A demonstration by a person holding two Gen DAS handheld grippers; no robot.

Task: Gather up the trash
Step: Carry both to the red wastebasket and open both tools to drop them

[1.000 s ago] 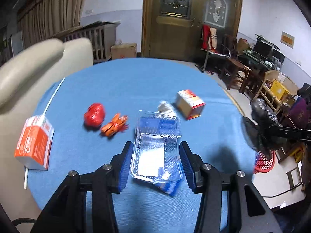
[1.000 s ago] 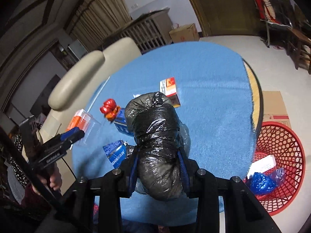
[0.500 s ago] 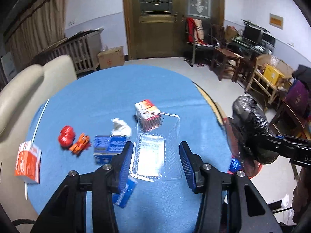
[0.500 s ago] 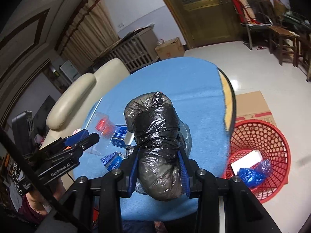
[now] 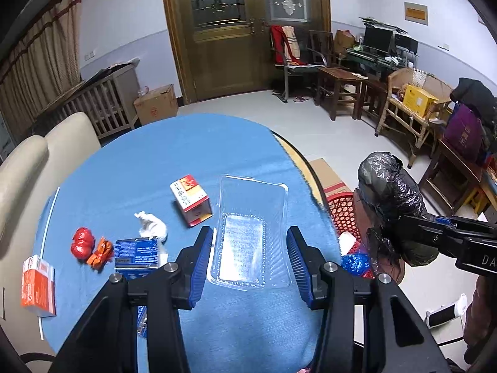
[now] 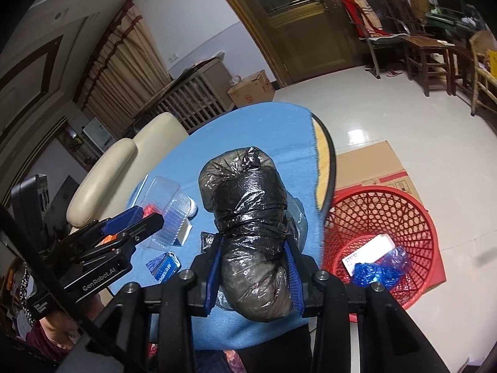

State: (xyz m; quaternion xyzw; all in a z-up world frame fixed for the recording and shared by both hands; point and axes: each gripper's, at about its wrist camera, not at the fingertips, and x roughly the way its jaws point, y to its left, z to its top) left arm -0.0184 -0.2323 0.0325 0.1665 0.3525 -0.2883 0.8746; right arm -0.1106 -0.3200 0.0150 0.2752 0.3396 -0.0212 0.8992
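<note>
My left gripper point(image 5: 250, 231) is shut on a clear plastic clamshell tray point(image 5: 251, 248), held above the right side of the blue-clothed round table point(image 5: 155, 161). My right gripper point(image 6: 253, 241) is shut on a black plastic bag bundle point(image 6: 248, 217), over the table's right edge. The bundle point(image 5: 394, 205) also shows at the right of the left wrist view, above a red mesh basket point(image 6: 382, 211) on the floor. Loose on the cloth lie a red-and-white box point(image 5: 191, 200), a white tissue point(image 5: 152, 225), a blue box point(image 5: 136, 255), a red wrapper point(image 5: 82, 242) and an orange carton point(image 5: 37, 286).
The basket holds a blue wrapper point(image 6: 379, 269) and a white box point(image 6: 368, 250), and stands on flattened cardboard point(image 6: 372, 161). A cream sofa point(image 5: 28, 161) flanks the table's left. Chairs and wooden tables point(image 5: 341, 84) line the far right wall.
My left gripper has carried the clear tray rightward over the table toward its right edge. My right gripper with the black bundle has shifted toward the basket, which now shows larger.
</note>
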